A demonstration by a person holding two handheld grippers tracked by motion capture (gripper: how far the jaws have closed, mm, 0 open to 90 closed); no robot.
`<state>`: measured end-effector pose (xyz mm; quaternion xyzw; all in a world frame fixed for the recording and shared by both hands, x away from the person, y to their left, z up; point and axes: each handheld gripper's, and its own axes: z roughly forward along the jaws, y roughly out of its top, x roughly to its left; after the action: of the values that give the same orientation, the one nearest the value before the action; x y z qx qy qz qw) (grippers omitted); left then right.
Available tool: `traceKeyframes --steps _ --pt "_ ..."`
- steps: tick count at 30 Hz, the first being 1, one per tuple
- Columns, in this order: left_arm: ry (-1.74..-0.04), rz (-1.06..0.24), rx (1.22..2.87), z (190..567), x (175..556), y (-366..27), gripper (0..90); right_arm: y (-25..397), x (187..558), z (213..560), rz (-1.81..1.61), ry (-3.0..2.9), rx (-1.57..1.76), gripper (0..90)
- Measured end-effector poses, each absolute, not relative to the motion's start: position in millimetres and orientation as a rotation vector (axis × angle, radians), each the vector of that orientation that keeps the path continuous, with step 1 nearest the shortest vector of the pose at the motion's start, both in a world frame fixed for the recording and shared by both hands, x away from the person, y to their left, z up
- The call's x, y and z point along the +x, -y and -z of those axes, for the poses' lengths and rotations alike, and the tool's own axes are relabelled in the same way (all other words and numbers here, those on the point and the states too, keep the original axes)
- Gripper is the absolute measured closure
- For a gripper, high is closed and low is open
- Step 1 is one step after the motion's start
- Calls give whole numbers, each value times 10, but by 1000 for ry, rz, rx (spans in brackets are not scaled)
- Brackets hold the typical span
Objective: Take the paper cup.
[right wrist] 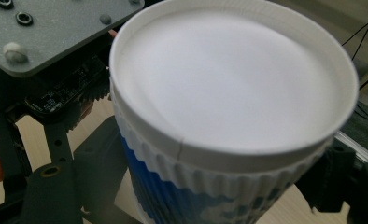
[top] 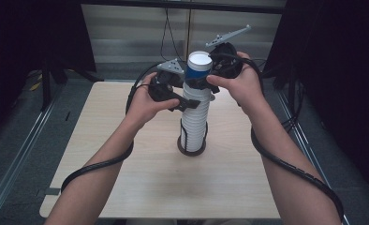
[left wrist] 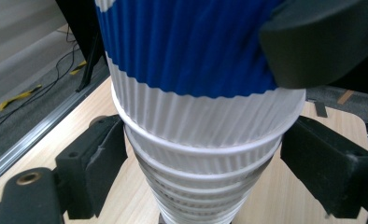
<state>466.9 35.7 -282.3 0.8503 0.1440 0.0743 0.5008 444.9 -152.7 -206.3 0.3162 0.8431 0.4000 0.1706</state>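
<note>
A tall stack of upturned white ribbed paper cups (top: 195, 117) stands on a black round base (top: 192, 151) at the table's middle. On top sits a blue-and-white ribbed cup (top: 199, 67), bottom up. My left gripper (top: 186, 101) is shut on the white stack (left wrist: 196, 140) just under the blue cup (left wrist: 187, 46), one pad on each side. My right gripper (top: 203, 80) comes in from the right and is shut on the blue cup (right wrist: 229, 93) near its upper end. In the left gripper view my left gripper (left wrist: 203, 158) straddles the stack. In the right gripper view my right gripper (right wrist: 215, 177) flanks the blue band.
The light wooden table (top: 126, 178) has bare room all around the stack. Metal floor rails (top: 14, 168) run along both sides, with dark curtains beyond. Black cables (top: 285, 164) trail from both grippers along the forearms. The left gripper's grey plate (right wrist: 56, 28) sits close to the cup.
</note>
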Motion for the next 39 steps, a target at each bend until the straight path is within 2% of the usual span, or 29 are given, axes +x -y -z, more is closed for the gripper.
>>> traceKeyframes --steps 20,30,39 --pt "-344 -172 2055 2817 4652 -337 154 1621 4416 2080 -1198 -2376 884 212" --pt "-336 -174 2064 2811 4656 -339 155 1617 4454 2343 -1291 -2333 908 169" --pt "-332 -175 2060 2818 4657 -346 156 1604 4445 2395 -1281 -2321 894 167"
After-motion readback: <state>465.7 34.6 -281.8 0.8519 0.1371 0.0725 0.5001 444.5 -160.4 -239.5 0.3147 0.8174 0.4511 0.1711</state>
